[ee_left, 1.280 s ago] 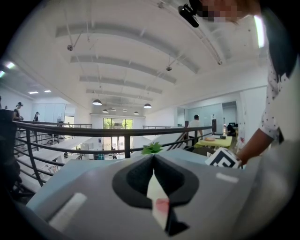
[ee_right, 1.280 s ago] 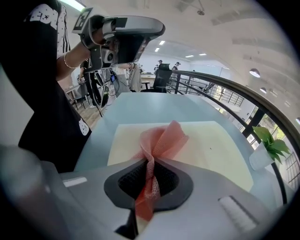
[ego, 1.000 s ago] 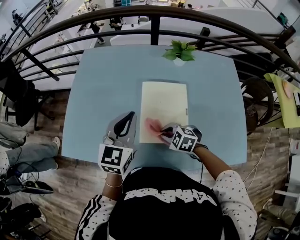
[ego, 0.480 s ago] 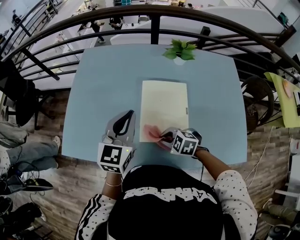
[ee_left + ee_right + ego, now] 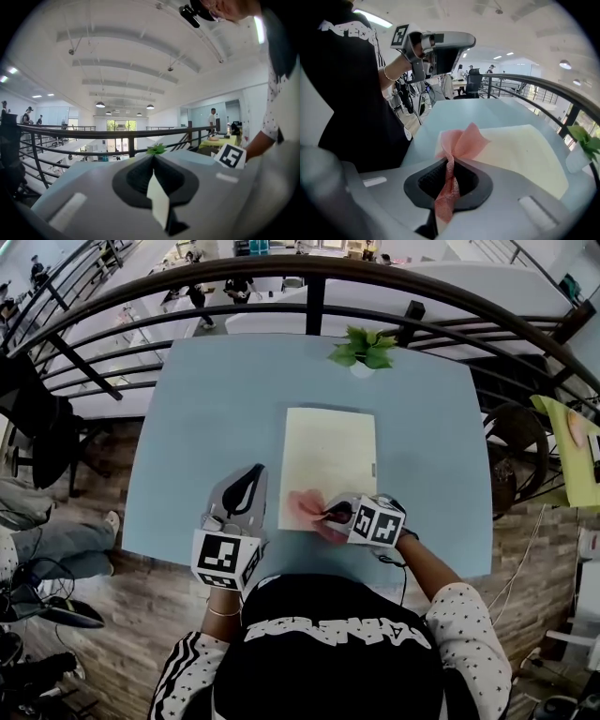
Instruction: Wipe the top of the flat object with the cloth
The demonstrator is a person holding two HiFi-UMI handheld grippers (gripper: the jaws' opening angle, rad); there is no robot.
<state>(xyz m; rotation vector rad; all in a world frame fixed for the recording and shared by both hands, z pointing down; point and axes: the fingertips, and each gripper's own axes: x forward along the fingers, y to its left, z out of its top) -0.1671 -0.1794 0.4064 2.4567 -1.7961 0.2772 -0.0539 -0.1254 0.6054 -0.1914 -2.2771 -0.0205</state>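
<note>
A pale yellow flat object point(image 5: 329, 460) lies in the middle of the light blue table point(image 5: 206, 427). My right gripper point(image 5: 330, 514) is shut on a pink cloth point(image 5: 307, 503), which rests on the object's near left corner. In the right gripper view the cloth point(image 5: 461, 140) bunches out from between the jaws onto the flat object point(image 5: 525, 154). My left gripper point(image 5: 256, 471) hovers just left of the object's near edge, jaws together and holding nothing. In its own view the left gripper point(image 5: 157, 187) points level across the table.
A small green plant point(image 5: 363, 346) stands at the table's far edge. Behind it runs a dark metal railing point(image 5: 309, 296). A yellow-green table point(image 5: 570, 442) is off to the right. The person's body is against the table's near edge.
The right gripper has pulled the cloth slightly toward the object's near edge. The left gripper has stayed almost where it was.
</note>
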